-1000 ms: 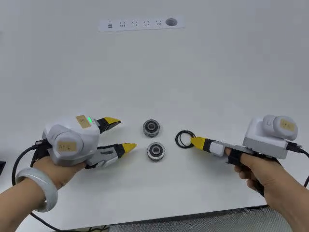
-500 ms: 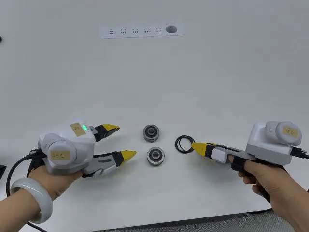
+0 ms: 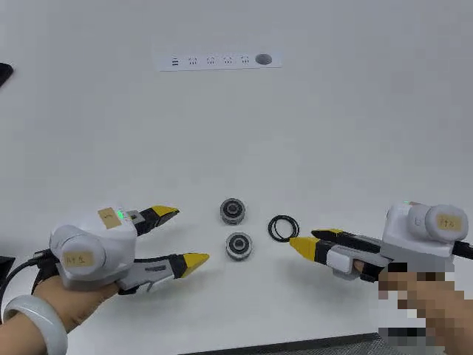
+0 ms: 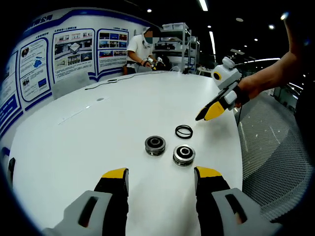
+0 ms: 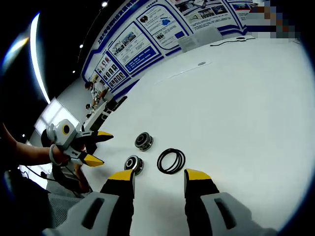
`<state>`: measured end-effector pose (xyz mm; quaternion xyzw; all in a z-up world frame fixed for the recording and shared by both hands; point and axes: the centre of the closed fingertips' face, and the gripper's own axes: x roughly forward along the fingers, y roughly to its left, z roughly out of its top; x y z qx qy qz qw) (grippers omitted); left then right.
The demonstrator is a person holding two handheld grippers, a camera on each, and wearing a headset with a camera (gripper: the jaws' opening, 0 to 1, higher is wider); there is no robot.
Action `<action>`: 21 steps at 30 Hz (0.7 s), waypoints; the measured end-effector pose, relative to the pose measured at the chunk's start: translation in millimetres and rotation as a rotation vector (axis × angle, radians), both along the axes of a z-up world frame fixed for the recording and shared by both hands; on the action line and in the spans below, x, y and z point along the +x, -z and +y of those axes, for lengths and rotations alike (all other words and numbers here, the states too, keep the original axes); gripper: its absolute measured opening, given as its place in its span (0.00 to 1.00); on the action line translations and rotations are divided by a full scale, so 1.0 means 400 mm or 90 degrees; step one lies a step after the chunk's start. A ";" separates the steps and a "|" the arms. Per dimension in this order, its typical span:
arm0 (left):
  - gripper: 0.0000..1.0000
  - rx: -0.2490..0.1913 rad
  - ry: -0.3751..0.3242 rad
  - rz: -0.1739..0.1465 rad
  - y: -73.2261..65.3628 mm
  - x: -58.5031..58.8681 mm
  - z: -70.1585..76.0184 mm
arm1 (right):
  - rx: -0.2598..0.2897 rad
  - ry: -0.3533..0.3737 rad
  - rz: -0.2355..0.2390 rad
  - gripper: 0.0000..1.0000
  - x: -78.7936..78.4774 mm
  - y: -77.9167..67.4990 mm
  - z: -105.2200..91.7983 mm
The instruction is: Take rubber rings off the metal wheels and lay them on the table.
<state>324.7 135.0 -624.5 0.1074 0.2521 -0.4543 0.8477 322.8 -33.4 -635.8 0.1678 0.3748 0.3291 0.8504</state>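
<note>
A: Status?
B: Thin black rubber rings (image 3: pixel 283 228) lie flat on the white table (image 3: pixel 332 133), overlapped, probably two. They sit just right of the far round metal wheel (image 3: pixel 233 211) and the near round metal wheel (image 3: pixel 239 245). Grooves are too small to judge, maybe bare, so I'd guess nearly done.
A: Grippers?
B: Left gripper (image 3: pixel 181 237) and right gripper (image 5: pixel 158 177) are both spread wide and empty.

Bright, even overhead light washes the white table (image 3: pixel 332 133) in the head view, leaving only faint, soft shadows. Both gripper views bow sharply toward their edges, where ceiling strip lights (image 4: pixel 203 5) glare against darkness and far wall posters (image 5: pixel 147 34) lose sharpness.
</note>
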 end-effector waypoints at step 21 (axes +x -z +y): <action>0.62 -0.021 -0.045 0.010 -0.018 -0.096 0.051 | -0.121 -0.104 -0.086 0.67 -0.082 -0.009 -0.007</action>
